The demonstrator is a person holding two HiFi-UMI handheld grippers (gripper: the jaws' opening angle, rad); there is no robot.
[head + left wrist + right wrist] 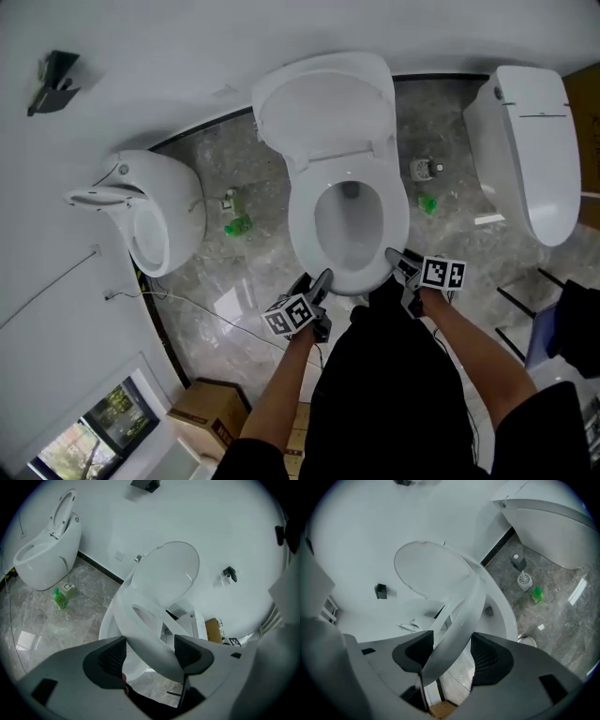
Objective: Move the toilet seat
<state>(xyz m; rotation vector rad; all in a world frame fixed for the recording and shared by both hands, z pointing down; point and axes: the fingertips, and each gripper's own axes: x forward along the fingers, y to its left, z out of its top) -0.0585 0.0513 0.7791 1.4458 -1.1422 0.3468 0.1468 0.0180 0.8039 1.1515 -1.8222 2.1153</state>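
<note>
Slippage is your worry here: the toilet seat (302,225) is tipped up off the bowl (107,625) at its front, the lid (323,108) stands back against the wall, and both grippers have the seat's front rim between their jaws. Your left gripper (150,652) looks closed across the rim, with both pads on it. Your right gripper (450,653) stands wide, the rim leaning on one pad with a gap at the other, so it's cradling, not clamping. That glossy plastic will likely slide. If the left pinch lets go, the seat drops and bangs the bowl. Lift unevenly and you'd twist the ring at its hinges. Swing it back too fast and it slaps the lid.
</note>
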